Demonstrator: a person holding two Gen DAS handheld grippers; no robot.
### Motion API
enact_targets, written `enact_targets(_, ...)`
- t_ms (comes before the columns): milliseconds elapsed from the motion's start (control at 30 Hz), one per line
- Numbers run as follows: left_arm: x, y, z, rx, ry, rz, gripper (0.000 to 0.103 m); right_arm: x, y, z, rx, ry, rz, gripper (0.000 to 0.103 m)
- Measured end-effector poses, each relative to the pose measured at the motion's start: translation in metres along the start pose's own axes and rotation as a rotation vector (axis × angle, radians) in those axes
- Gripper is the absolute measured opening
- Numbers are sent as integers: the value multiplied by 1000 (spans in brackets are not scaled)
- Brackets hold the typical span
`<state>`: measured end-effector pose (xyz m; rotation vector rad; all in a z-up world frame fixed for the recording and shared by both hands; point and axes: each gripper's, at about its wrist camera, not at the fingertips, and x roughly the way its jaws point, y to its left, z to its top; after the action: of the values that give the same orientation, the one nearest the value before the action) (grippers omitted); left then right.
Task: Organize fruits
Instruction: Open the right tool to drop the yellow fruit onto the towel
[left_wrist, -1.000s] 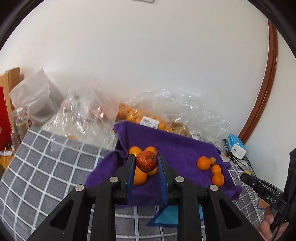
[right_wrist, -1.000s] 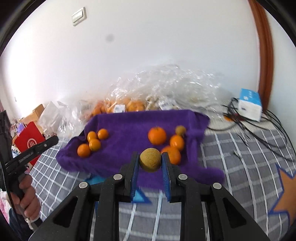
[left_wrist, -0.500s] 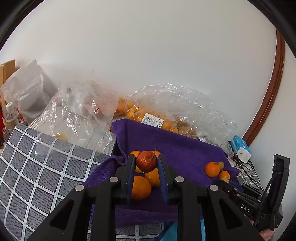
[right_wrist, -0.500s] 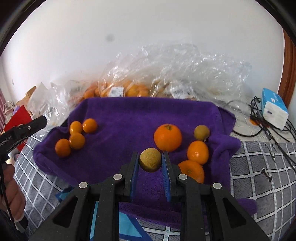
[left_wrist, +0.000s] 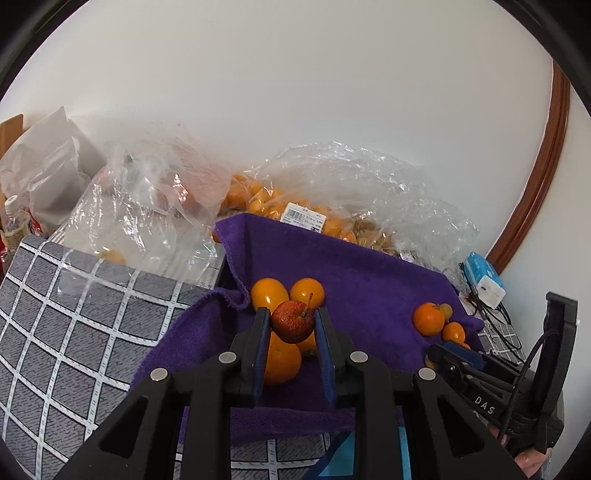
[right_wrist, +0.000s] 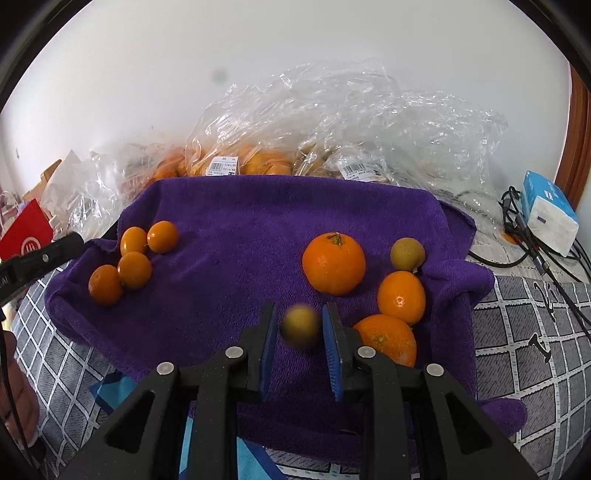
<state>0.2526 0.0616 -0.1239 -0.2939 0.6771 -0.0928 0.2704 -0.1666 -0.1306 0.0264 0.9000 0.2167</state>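
Right claw just spread, brown fruit now loose, blurred; left claw still pinching red fruit.

Looks like someone's home, probably a bedroom: grey checked bedspread, purple towel spread on it, grocery bags of fruit against a plain white wall, a wooden door frame, and charger cables.

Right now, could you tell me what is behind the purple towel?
Behind the purple towel lie clear plastic bags against the wall, holding orange fruit with barcode labels. Crinkled plastic hides the rest of the contents.
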Motion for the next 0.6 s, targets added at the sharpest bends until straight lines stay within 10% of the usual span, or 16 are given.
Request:
enact_targets(200, 7, -12, -7, 40, 45, -44, 23, -38, -5, -2, 8, -95, -35, 53)
enact_targets(600, 26, -31, -20, 130, 133, 12, 23, -40, -23, 0, 62, -84, -67, 54)
